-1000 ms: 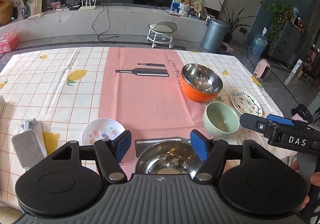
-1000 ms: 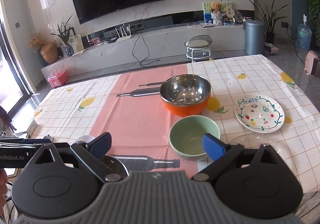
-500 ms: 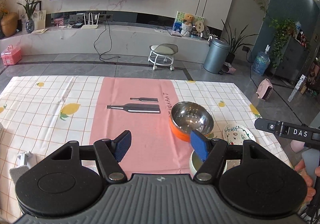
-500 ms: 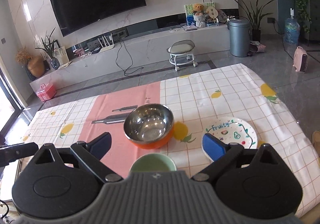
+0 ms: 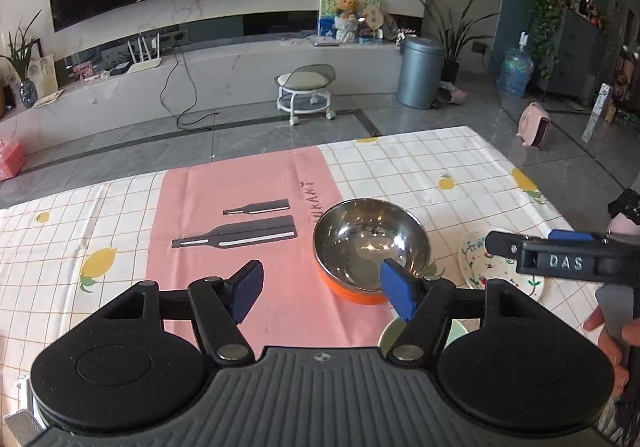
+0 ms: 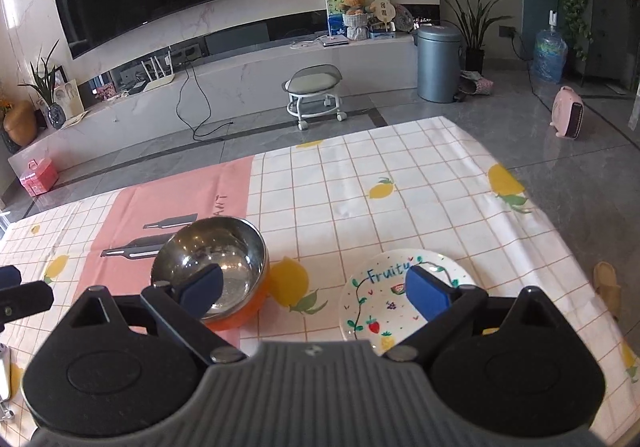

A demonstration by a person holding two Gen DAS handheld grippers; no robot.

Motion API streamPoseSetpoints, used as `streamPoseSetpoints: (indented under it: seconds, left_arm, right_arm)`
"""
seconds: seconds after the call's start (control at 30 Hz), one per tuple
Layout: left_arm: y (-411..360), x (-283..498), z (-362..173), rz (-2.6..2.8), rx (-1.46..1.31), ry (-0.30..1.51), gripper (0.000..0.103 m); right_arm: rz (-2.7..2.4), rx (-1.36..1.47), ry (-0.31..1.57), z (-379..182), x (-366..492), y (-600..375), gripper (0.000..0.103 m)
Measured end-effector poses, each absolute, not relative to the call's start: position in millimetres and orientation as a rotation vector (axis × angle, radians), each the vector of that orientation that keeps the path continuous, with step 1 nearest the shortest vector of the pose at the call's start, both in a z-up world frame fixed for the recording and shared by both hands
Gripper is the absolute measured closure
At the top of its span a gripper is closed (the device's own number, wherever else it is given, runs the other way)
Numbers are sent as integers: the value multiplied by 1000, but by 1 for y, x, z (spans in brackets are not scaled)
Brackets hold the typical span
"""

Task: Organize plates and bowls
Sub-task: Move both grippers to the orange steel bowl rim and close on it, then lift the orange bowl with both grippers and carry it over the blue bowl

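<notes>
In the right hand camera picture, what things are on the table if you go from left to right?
Bottle drawings on the pink cloth → shiny metal bowl with the orange outside → lemon picture → painted fruit plate.

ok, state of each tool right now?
Left tool: open, holding nothing.
Right tool: open, holding nothing.

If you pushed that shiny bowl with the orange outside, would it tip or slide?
The steel bowl looks round-bottomed and empty, so a nudge at the rim might rock it. It is probably light, and on the smooth tablecloth it would likely slide. Metal probably won't break.
</notes>
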State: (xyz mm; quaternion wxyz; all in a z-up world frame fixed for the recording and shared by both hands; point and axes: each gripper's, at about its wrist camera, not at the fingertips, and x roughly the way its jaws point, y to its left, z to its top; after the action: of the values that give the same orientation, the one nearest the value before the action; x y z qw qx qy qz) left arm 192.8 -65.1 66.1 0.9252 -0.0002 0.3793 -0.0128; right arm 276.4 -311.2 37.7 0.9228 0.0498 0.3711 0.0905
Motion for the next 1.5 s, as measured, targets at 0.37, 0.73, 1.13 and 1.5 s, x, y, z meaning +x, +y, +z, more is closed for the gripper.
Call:
streamPoseSetpoints:
  seconds: [0.37, 0.73, 1.13, 1.5]
  left_arm:
    - [-80, 227, 35, 1, -32, 858, 24]
    - [-76, 257, 10, 47, -18, 966, 28]
    - [-77, 283, -14, 36, -86, 1015, 32]
    - [-87, 284, -32, 23, -63, 1040, 66]
  right_arm:
    - [297, 288, 816, -7, 302, -311, 15]
    - [365, 358, 813, -30, 321, -292, 24]
    - [335, 388, 875, -48, 336, -289, 49]
    - [371, 388, 896, -53, 337, -286, 73]
